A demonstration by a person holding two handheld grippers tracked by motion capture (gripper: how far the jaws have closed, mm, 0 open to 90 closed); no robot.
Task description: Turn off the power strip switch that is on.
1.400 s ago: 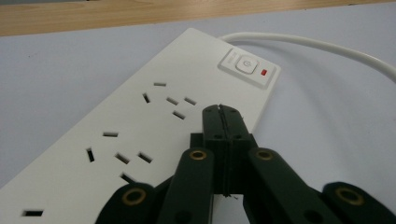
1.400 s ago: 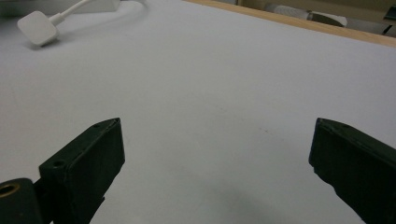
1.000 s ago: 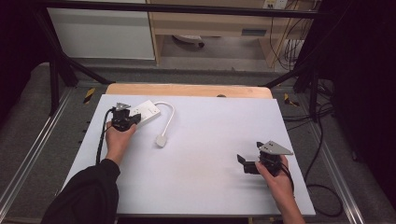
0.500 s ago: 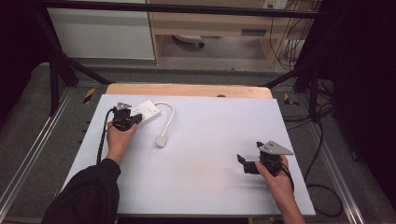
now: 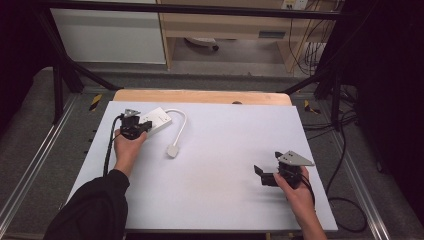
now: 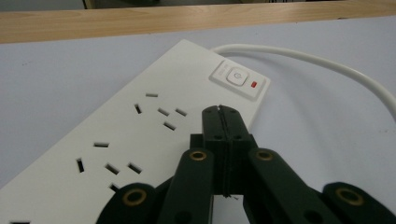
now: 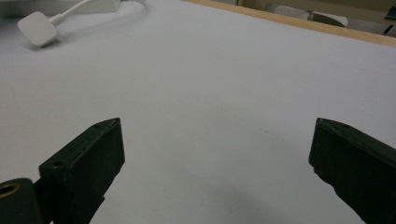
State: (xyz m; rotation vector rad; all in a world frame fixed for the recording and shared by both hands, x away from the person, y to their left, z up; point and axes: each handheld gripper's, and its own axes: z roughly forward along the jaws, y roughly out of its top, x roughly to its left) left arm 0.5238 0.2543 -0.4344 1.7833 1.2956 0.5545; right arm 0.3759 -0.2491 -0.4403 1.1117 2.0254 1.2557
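A white power strip [image 5: 156, 120] lies at the table's far left, its white cable [image 5: 181, 126] curving down to a flat white plug [image 5: 172, 150]. My left gripper [image 5: 142, 127] sits over the strip's near end with its jaws shut and nothing between them. In the left gripper view the shut tips [image 6: 222, 114] hover just short of the strip's switch [image 6: 237, 77] with its red light, above the socket face [image 6: 121, 135]. My right gripper [image 5: 258, 173] rests low at the table's near right, jaws wide open over bare tabletop [image 7: 212, 154]. The plug [image 7: 38, 27] lies far off.
The table has a light grey top [image 5: 225, 145] with a wooden edge [image 5: 200, 96] at the back. Black frame bars and floor cables [image 5: 330, 125] flank the right side. A cabinet and shelf stand behind the table.
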